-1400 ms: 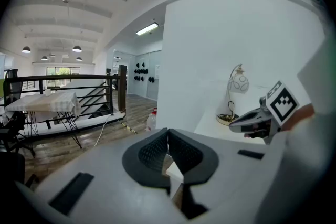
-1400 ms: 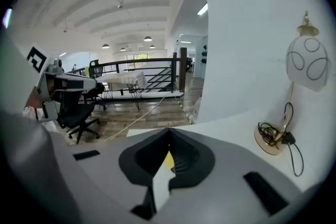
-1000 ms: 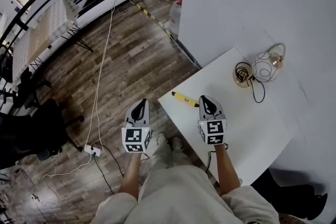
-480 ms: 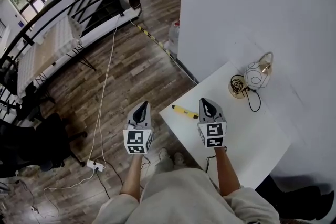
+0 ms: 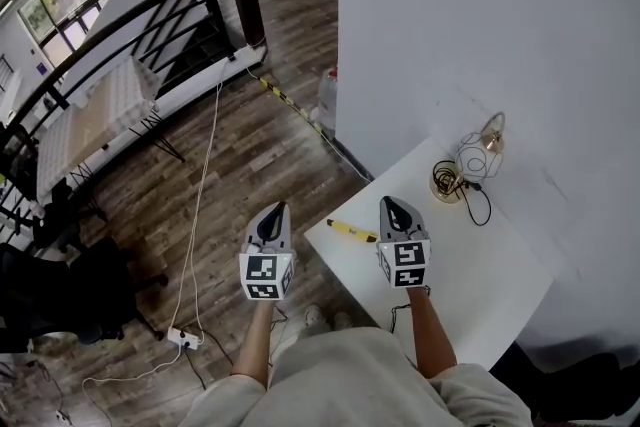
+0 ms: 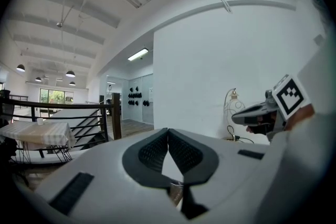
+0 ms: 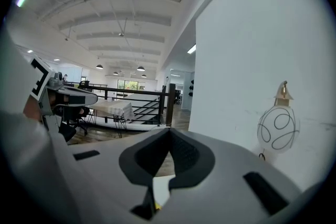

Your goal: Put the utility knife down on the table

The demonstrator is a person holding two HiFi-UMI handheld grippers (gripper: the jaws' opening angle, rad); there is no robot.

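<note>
The slim yellow utility knife [image 5: 352, 231] lies flat on the white table [image 5: 480, 265], near its left corner, and nothing is holding it. By my reckoning the put-down is done, so all that's left is drawing clear without nudging it. The right claw [image 5: 389, 203] is pressed closed and empty, just beside the knife. The left claw [image 5: 276, 209] is closed too, out over the wooden floor [image 5: 230, 145]. Only the head view shows the whole knife. The right gripper view catches just a yellow sliver under its jaws, plus the wire globe lamp [image 5: 478, 155] side-on.
</note>
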